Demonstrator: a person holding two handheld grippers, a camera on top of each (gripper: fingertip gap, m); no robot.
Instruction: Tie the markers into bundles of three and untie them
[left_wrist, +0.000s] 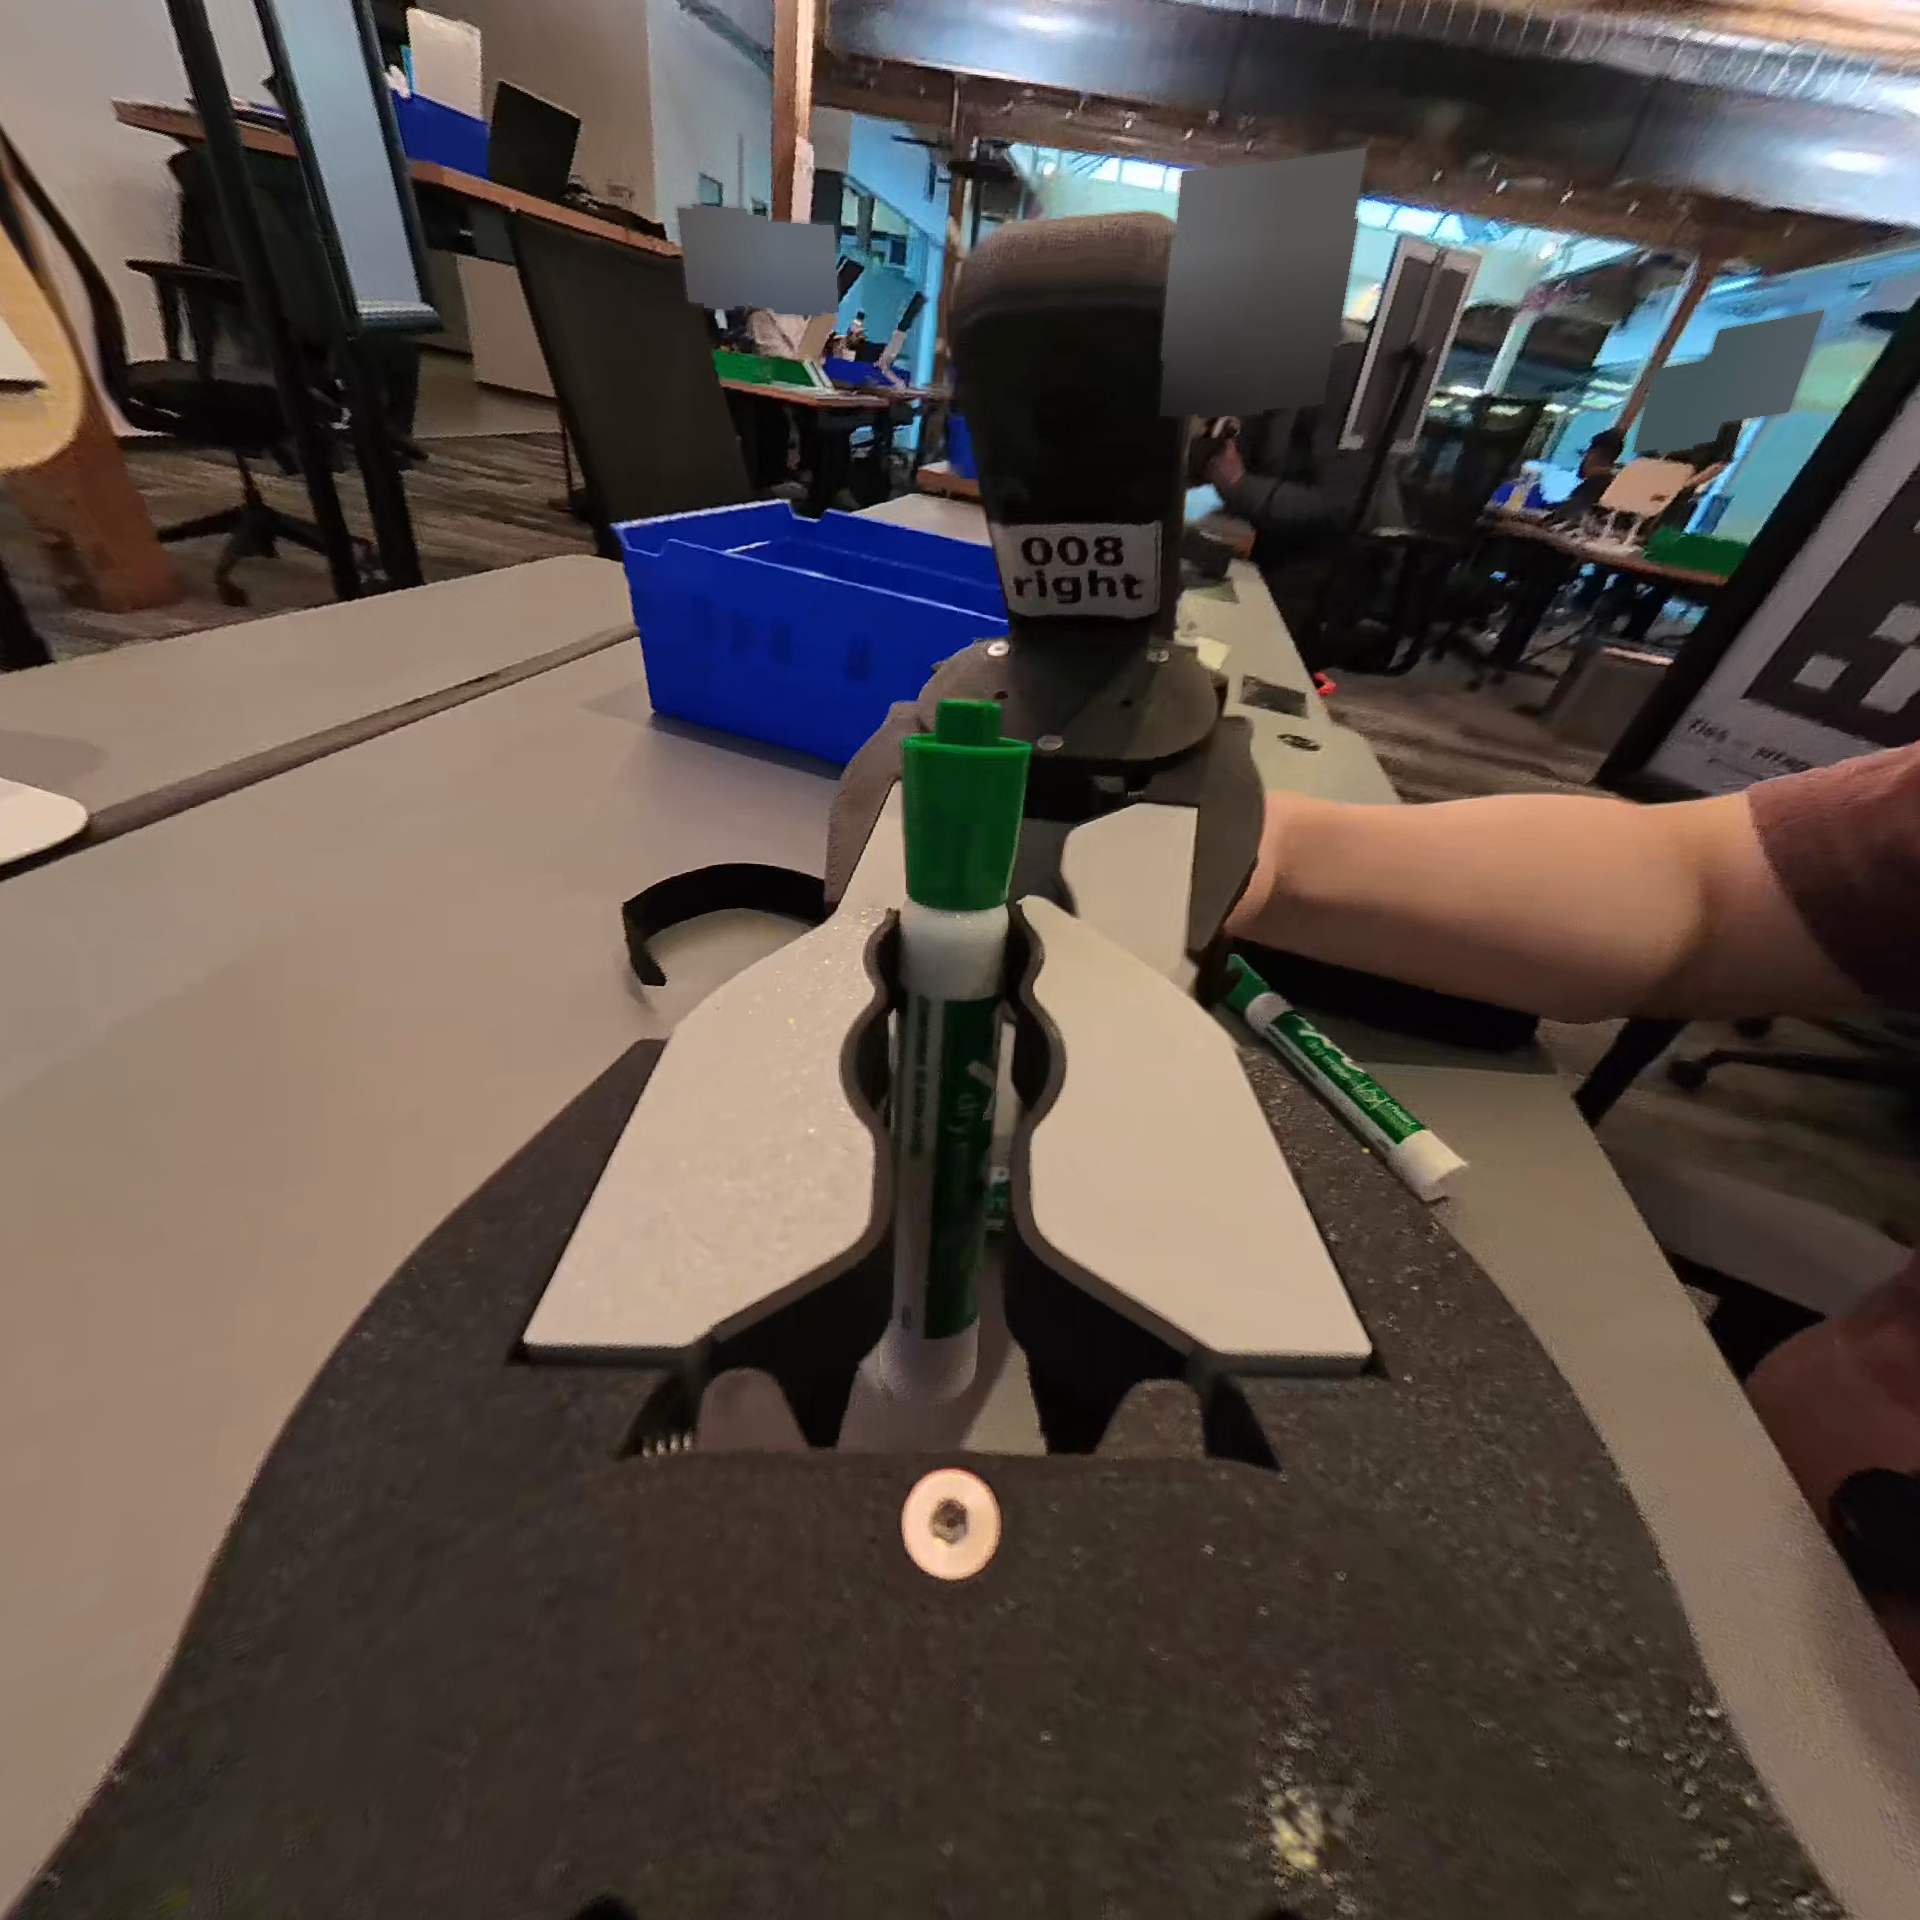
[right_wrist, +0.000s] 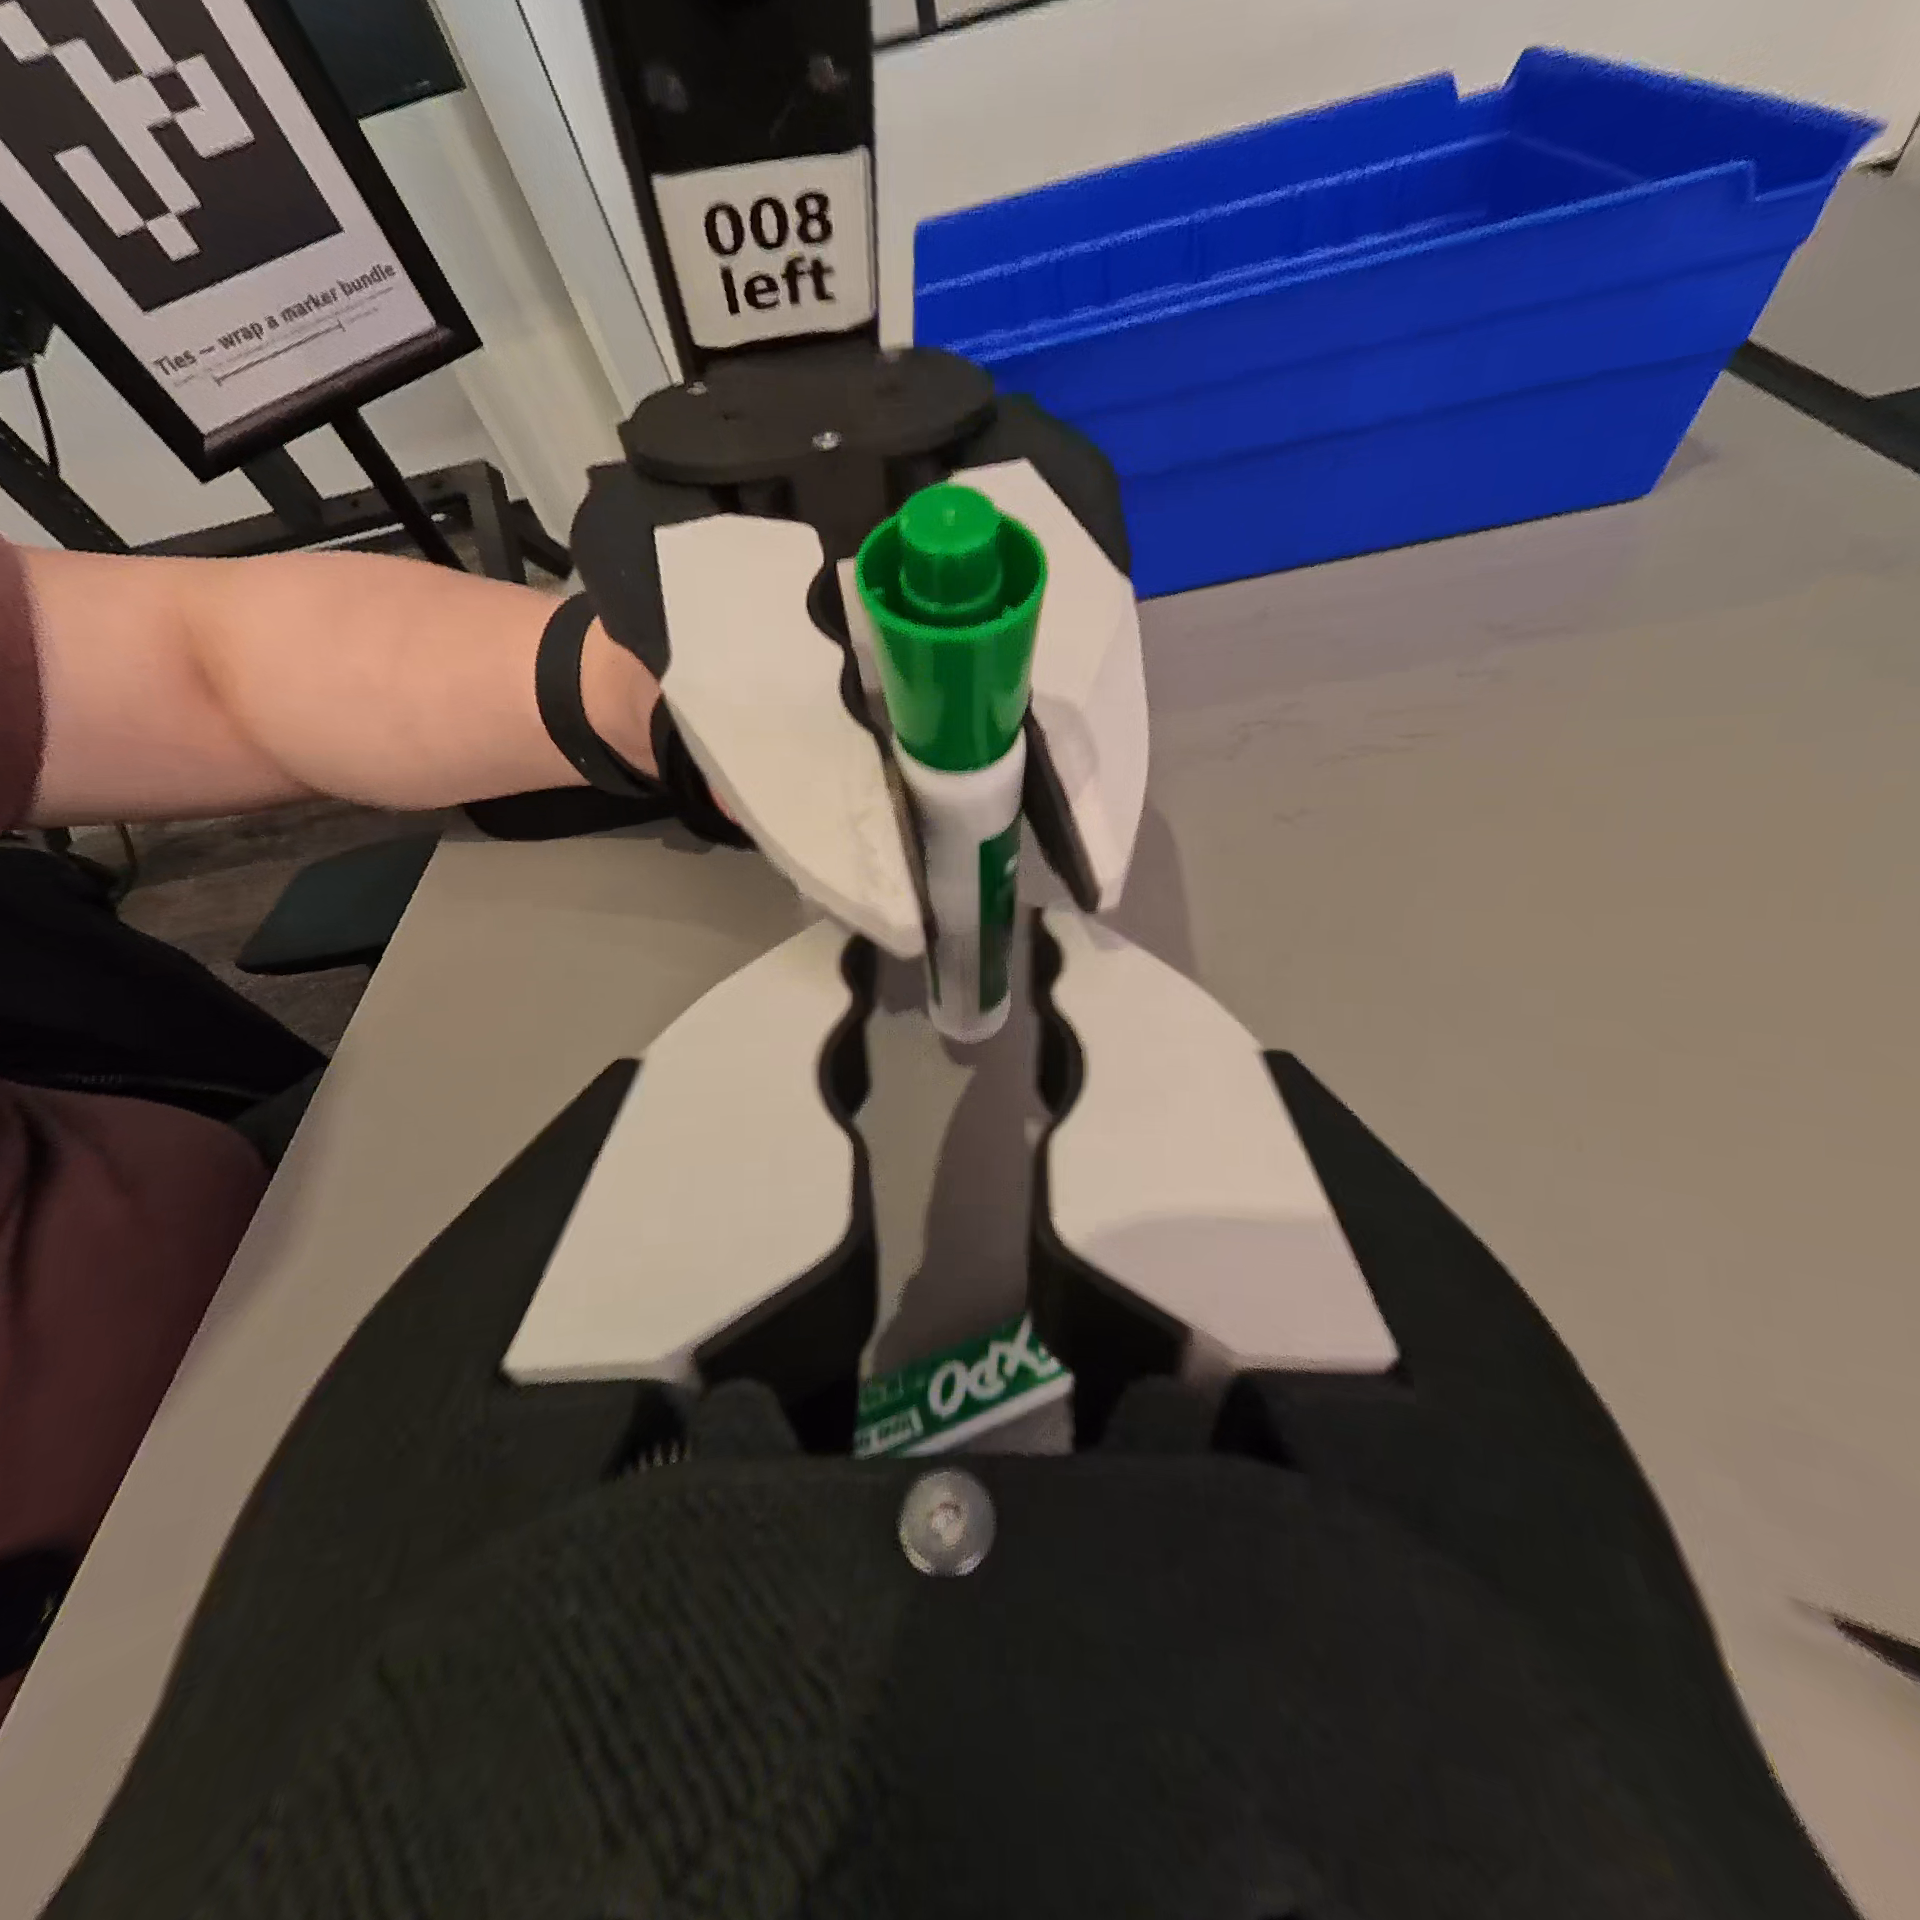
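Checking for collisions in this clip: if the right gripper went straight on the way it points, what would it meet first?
Most likely the green marker held upright in the left gripper, right ahead of the right gripper. Its open fingertips already flank the marker's lower end, though depth is unclear.

A grey table (left_wrist: 312, 1039) carries everything; a dark seam (left_wrist: 312, 743) runs across it in the left wrist view, dividing it into two slabs. A blue bin (left_wrist: 800, 644) stands on the far part, open side up. Nearer, a black curved strap (left_wrist: 707, 909) lies flat on the top. A green marker (left_wrist: 1340, 1081) lies on its side close to the table's right edge. In the right wrist view the same bin (right_wrist: 1403, 343) sits on the table (right_wrist: 1507, 935), and a marker (right_wrist: 966, 1392) lies flat on the surface.
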